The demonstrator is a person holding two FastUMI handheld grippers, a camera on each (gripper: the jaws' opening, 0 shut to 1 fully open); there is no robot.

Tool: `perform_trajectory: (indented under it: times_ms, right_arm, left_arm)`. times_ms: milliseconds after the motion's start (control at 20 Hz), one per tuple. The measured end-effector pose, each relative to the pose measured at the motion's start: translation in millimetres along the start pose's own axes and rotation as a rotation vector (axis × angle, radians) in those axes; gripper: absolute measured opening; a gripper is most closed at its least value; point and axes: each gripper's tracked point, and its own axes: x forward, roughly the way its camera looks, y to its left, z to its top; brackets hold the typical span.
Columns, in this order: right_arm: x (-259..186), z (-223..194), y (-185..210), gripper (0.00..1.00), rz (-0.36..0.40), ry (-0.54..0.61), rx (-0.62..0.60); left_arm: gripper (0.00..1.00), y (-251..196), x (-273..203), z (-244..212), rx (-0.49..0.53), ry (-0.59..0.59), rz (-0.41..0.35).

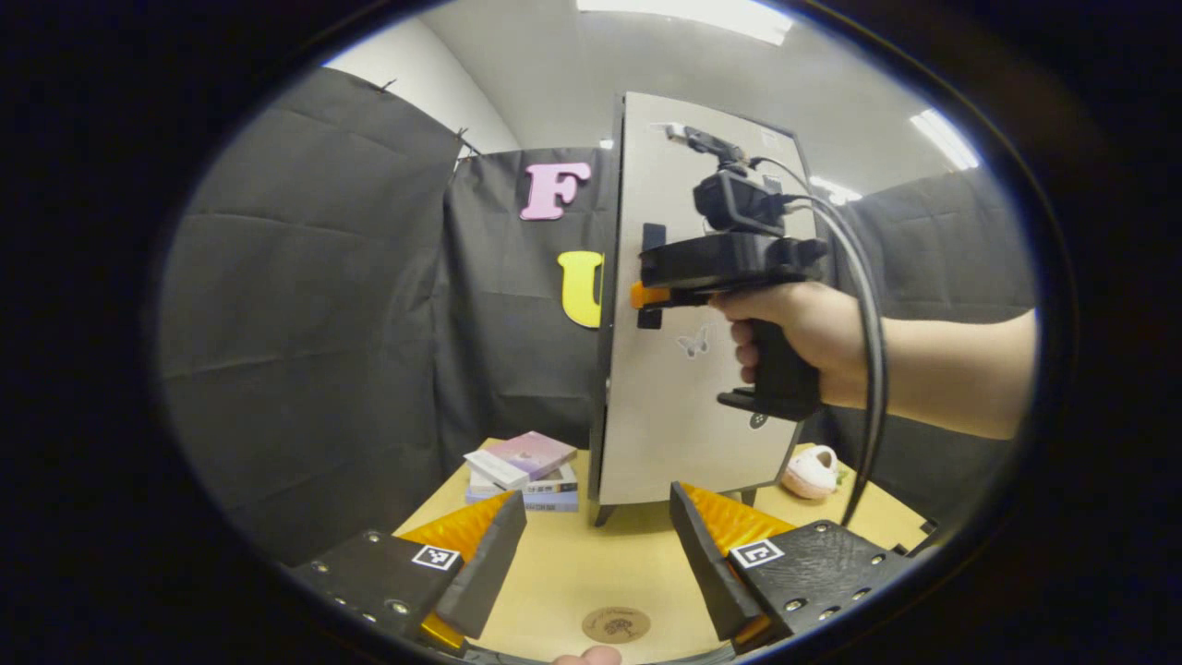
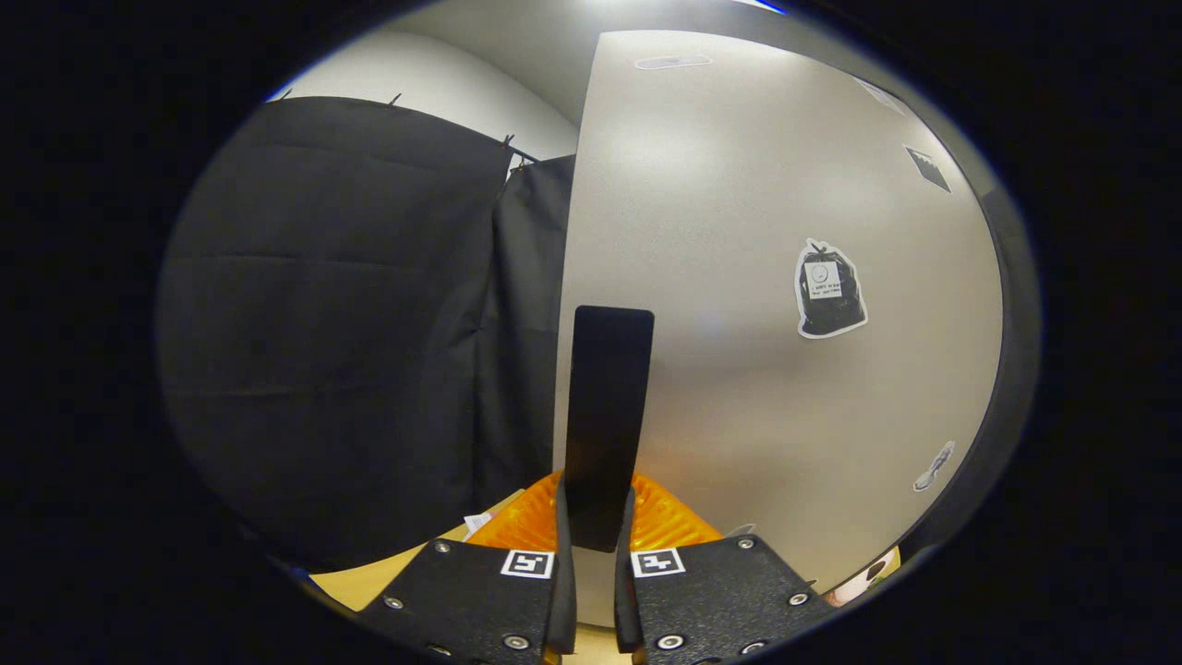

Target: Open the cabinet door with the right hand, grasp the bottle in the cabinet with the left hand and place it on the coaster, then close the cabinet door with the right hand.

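Left gripper (image 1: 598,545): our jaws are spread wide over the counter (image 1: 572,563), above the coaster (image 1: 616,624).
Right gripper (image 2: 591,545): our jaws pinch the dark handle (image 2: 605,416) of the cabinet door (image 2: 766,369).
Bottle: we cannot see it.
Books (image 1: 526,469): stacked beside the cabinet (image 1: 693,369).

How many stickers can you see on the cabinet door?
3 in the right gripper view: dark bag-shaped sticker mid-door, small dark sticker at upper right, pale sticker at lower right. Others may be hidden.
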Motion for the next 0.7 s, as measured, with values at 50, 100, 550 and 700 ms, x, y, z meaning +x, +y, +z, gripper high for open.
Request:
perform_trajectory:
  times_ms: [50,100,550,700]
  right_arm:
    - [-6.5,0.2,2.0,0.16,0.025,0.005,0.005]
    - [-12.4,0.6,5.5,0.16,0.051,0.008,0.01]
    - [-46.2,-7.0,-4.1,0.16,0.259,0.051,0.054]
    - [-64.0,-9.0,-11.7,0.16,0.285,0.057,0.058]
  left_arm:
    - [0.9,-0.4,-0.7,-0.7,-0.012,0.008,0.003]
    - [0.94,0.3,-2.7,-1.6,-0.025,0.017,0.013]
    - [0.9,9.7,-15.3,14.6,0.032,-0.006,0.151]
    - [0.94,-14.3,-37.8,14.0,0.034,0.032,0.162]
